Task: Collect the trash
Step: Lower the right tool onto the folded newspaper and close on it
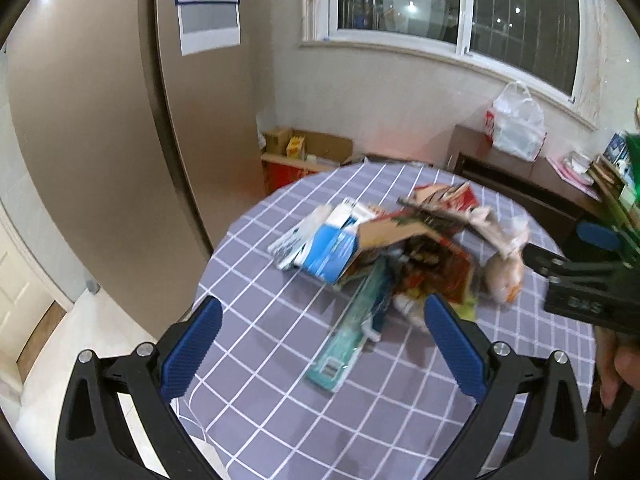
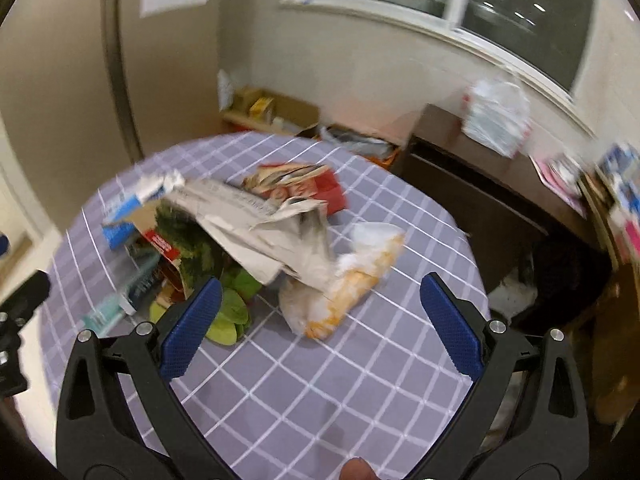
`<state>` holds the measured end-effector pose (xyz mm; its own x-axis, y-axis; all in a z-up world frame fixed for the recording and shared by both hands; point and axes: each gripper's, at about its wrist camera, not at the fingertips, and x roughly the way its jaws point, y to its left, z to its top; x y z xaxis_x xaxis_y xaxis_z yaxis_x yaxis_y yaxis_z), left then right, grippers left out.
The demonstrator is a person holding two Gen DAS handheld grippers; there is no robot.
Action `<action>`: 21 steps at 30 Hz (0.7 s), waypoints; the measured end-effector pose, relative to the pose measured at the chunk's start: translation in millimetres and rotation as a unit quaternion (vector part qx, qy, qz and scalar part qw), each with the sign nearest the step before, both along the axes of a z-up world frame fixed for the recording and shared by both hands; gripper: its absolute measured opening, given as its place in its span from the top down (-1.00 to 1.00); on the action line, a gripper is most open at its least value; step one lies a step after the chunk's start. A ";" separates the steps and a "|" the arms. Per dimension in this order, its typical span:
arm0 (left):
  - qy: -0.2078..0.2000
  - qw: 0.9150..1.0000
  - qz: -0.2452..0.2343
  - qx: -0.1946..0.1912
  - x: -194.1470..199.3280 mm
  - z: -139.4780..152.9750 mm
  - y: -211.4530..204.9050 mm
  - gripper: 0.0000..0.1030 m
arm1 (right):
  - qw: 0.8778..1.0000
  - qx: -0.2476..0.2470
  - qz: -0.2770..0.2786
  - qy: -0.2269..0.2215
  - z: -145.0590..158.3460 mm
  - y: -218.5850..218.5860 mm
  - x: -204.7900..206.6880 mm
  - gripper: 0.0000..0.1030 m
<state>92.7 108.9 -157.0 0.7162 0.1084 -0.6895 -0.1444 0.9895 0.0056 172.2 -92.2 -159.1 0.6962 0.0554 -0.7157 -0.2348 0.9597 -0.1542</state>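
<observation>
A heap of trash (image 1: 400,248) lies on the round table (image 1: 280,380) with its purple checked cloth. It holds a blue and white carton (image 1: 328,248), a teal wrapper (image 1: 352,336), a red printed packet (image 1: 440,264), crumpled newspaper (image 2: 256,224), green leaves (image 2: 232,312) and an orange and white plastic bag (image 2: 348,288). My left gripper (image 1: 320,348) is open, hovering before the teal wrapper. My right gripper (image 2: 320,320) is open too, its fingers straddling the orange bag from above and nearer the camera. The right gripper (image 1: 580,280) also shows at the left wrist view's right edge.
A tall brown fridge (image 1: 120,120) stands left of the table. Cardboard boxes (image 1: 304,148) sit on the floor behind it. A dark sideboard (image 1: 520,176) under the window carries a white plastic bag (image 1: 518,124). Right of the table, the floor holds dark clutter (image 2: 552,272).
</observation>
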 end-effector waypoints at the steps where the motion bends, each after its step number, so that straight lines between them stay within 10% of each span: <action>1: 0.005 1.000 -0.001 0.002 1.5 -3.6 0.8 -0.92 | 1.000 -0.009 0.007 0.002 -3.7 4.0 5.1 -0.89; 8: 0.056 0.998 -0.019 0.013 19.3 -39.6 7.3 -0.92 | 0.995 -0.059 0.077 0.001 -27.2 38.0 44.8 -0.82; 13: 0.081 0.995 -0.044 0.032 40.1 -62.4 -1.2 -0.92 | 0.993 -0.031 0.110 0.023 -28.9 46.9 63.8 0.40; 19: 0.084 0.991 -0.092 0.057 68.0 -73.3 -21.0 -0.89 | 0.994 0.013 0.107 0.013 -21.4 32.5 63.6 0.74; 21: 0.089 0.989 -0.103 0.059 74.6 -78.1 -25.6 -0.39 | 0.994 0.040 0.101 0.015 -16.5 23.4 63.2 0.79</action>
<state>167.2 83.3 -235.1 0.5999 0.0612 -0.7977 0.0732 0.9887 0.1309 235.4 -68.8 -175.6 0.6440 0.2491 -0.7234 -0.4276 0.9012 -0.0704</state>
